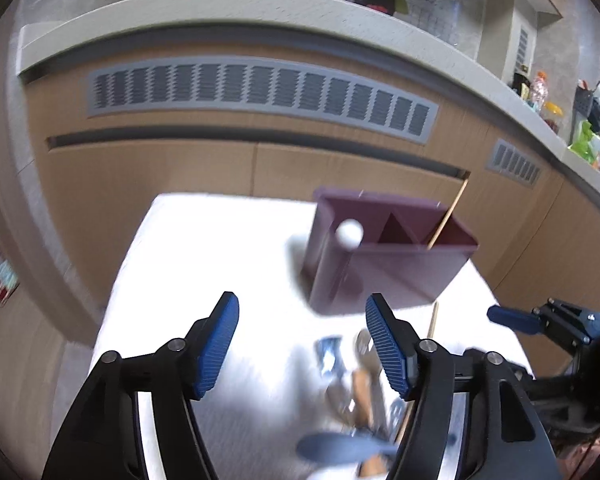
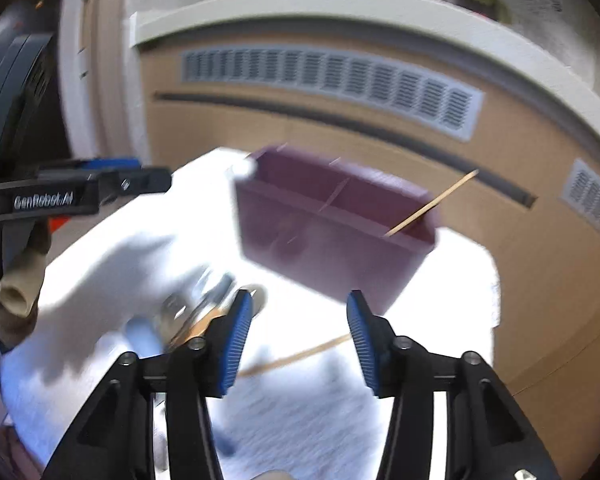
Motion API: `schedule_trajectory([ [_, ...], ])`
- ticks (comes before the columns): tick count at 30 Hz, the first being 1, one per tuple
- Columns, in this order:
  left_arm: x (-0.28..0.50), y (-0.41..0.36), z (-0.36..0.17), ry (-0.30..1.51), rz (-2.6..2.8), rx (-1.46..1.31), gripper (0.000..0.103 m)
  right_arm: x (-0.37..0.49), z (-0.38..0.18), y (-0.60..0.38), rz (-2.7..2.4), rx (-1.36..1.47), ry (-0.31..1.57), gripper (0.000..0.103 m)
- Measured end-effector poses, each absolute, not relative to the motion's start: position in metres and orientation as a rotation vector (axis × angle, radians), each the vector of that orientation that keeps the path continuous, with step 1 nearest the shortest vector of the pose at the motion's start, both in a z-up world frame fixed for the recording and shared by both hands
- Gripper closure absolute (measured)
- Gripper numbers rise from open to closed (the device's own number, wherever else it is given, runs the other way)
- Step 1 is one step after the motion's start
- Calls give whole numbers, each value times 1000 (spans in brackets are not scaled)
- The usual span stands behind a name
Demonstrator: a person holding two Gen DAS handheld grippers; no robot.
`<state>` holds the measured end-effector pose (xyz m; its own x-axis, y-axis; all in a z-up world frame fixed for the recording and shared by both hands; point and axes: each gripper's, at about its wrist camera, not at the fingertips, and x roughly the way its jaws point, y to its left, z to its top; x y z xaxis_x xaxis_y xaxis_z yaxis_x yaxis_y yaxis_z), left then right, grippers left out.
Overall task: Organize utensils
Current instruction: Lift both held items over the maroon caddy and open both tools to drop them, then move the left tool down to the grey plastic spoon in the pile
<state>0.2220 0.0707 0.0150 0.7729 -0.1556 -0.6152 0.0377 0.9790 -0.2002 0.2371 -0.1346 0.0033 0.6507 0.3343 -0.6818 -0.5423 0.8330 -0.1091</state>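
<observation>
A purple divided utensil box (image 1: 384, 256) stands on a white cloth (image 1: 220, 248); it also shows in the right wrist view (image 2: 332, 236). One wooden chopstick (image 1: 448, 218) leans in its right compartment (image 2: 432, 204). A white round-headed item (image 1: 350, 234) sits at its near left corner. A blurred pile of metal and wooden utensils (image 1: 360, 384) lies on the cloth before the box, with a blue spoon (image 1: 336, 446). My left gripper (image 1: 302, 344) is open and empty above the pile. My right gripper (image 2: 300, 340) is open and empty; a second chopstick (image 2: 300, 356) lies between its fingers.
Wooden cabinets with grey vents (image 1: 260, 92) stand behind the table under a pale counter (image 1: 260, 4). Bottles and bags (image 1: 560, 112) crowd the counter at far right. The right gripper shows at the right edge of the left wrist view (image 1: 548, 320), and the left gripper at the left edge of the right wrist view (image 2: 72, 188).
</observation>
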Motion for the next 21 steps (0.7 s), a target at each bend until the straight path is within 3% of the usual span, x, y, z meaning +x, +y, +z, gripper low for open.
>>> schedule_trajectory([
  [9, 167, 93, -15, 747, -71, -244, 30, 197, -38, -108, 636, -358, 850, 55],
  [21, 147, 106, -43, 836, -72, -305, 30, 202, -57, -59, 745, -439, 893, 56],
])
